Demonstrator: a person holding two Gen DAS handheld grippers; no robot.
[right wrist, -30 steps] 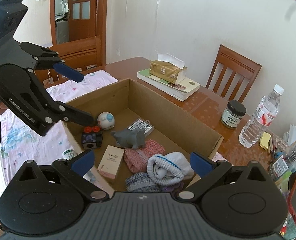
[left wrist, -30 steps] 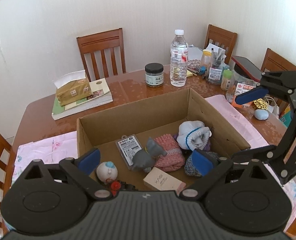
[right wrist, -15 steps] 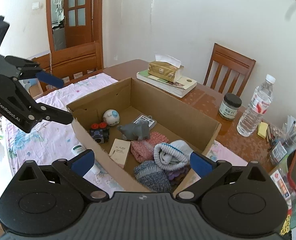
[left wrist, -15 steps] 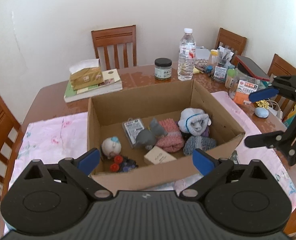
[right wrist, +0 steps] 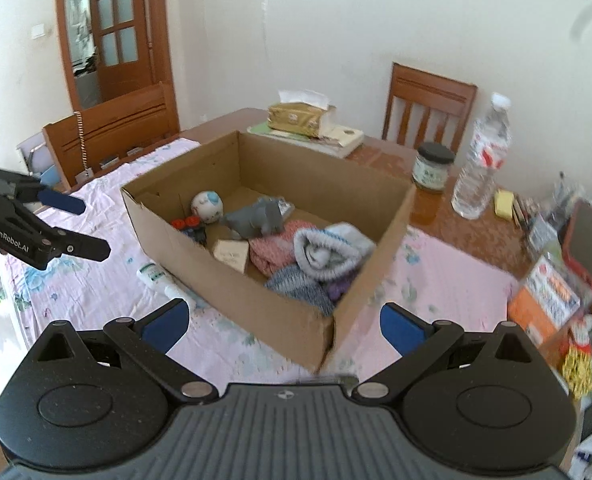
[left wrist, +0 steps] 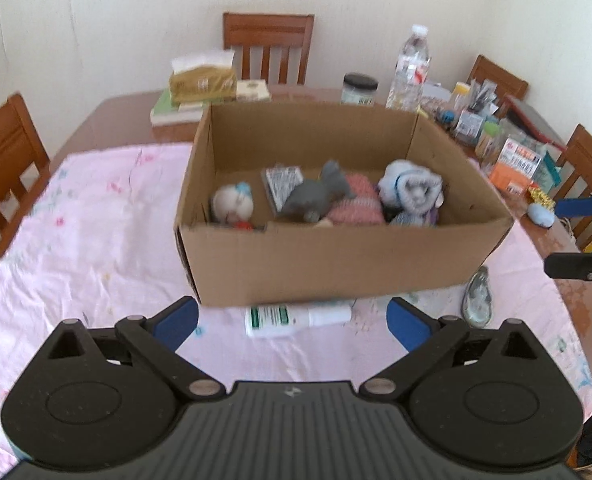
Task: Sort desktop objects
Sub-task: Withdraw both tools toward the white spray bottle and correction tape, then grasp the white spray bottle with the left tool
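Blue-padded left gripper [left wrist: 291, 322] fingers wide, empty | right gripper [right wrist: 281, 322] same

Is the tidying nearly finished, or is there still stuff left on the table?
Mostly done: the cardboard box already holds the grey elephant toy and rolled socks. Both the left gripper and right gripper are open and empty. A white tube still lies on the pink cloth beside the box.

White walls [right wrist: 336, 40] are seen; wooden chairs [left wrist: 269, 46] are set round the brown counter [right wrist: 456, 232]; a glazed wooden door [right wrist: 111, 40] is lit by daylight.
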